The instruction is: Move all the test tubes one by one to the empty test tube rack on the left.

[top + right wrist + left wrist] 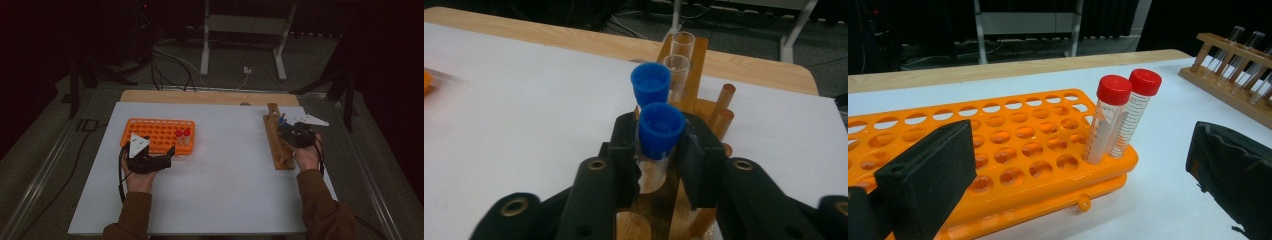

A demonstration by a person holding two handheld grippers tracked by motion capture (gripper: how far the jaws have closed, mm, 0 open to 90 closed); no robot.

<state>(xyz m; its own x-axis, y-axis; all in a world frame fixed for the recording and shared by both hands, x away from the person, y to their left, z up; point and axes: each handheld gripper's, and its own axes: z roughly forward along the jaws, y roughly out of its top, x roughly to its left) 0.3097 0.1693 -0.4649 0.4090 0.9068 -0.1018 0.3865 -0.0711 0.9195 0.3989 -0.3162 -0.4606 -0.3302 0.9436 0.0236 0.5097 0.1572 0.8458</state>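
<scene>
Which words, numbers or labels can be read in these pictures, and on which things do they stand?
None can be read.
Red-capped tubes in the orange rack: printed scale lines, any figures too small to read.
Blue-capped tube, wooden rack, white table: no text visible.

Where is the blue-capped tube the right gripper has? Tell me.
The blue-capped tube stands in the wooden rack at the table's right, between the right gripper's jaws, beside another capped tube.
</scene>
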